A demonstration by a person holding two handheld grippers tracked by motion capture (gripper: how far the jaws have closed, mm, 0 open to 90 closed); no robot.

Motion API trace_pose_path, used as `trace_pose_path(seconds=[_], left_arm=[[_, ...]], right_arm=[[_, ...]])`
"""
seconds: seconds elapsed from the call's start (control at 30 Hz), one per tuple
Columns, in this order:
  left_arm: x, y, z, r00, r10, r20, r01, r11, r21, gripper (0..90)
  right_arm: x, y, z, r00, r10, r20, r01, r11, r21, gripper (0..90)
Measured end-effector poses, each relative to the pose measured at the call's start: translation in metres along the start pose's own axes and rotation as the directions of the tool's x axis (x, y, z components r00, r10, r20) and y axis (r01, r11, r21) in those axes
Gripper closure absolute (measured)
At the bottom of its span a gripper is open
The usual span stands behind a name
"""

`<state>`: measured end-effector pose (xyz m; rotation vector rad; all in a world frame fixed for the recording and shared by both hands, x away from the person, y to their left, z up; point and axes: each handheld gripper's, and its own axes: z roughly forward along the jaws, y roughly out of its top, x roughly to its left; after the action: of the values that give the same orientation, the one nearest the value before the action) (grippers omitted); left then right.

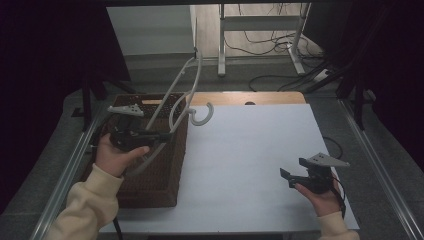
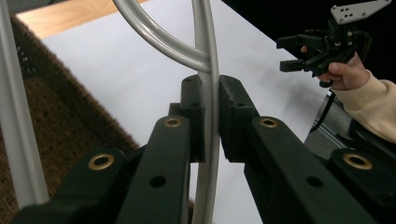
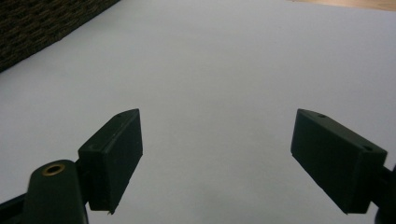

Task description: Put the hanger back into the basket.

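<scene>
One hanger (image 1: 176,97), one basket (image 1: 157,165).
My left tongs (image 2: 211,116) pinch the hanger; my right tongs (image 3: 217,158) gape wide over the worktop (image 1: 250,150).

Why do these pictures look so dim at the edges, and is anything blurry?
High view: light falls on the white table, while dark curtains at both sides go nearly black. Left gripper view: the near black jaws are soft, and the grey hanger carries a bright glare streak. Right gripper view: the open right gripper looks slightly blurred, the table evenly lit, greyish.
</scene>
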<state>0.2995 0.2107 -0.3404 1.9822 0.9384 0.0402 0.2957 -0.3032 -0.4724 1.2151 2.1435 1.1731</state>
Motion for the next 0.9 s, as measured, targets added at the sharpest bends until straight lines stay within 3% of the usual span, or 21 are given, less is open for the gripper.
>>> trace_pose_path(seconds=[0.33, 0.6, 0.73, 0.9], left_arm=[[0.032, -0.027, -0.011, 0.9994, -0.004, -0.035, 0.006, 0.998, 0.063, 81.9], [0.047, -0.05, -0.016, 0.9993, 0.001, -0.036, 0.003, 0.9928, 0.119, 81.8], [0.055, -0.061, -0.019, 0.9998, -0.006, -0.018, 0.009, 0.9916, 0.129, 81.8], [0.061, -0.07, -0.021, 0.9997, -0.002, -0.024, 0.005, 0.9897, 0.143, 81.8]], right_arm=[[0.0, 0.0, 0.001, 1.0, -0.001, 0.002, 0.001, 1.0, 0.003, 16.7], [0.0, -0.001, 0.001, 1.0, 0.0, 0.003, 0.0, 1.0, 0.007, 16.6], [0.0, -0.001, 0.002, 1.0, 0.0, 0.003, 0.0, 1.0, 0.009, 16.6], [0.0, -0.001, 0.002, 1.0, 0.001, 0.006, -0.001, 1.0, 0.012, 16.6]])
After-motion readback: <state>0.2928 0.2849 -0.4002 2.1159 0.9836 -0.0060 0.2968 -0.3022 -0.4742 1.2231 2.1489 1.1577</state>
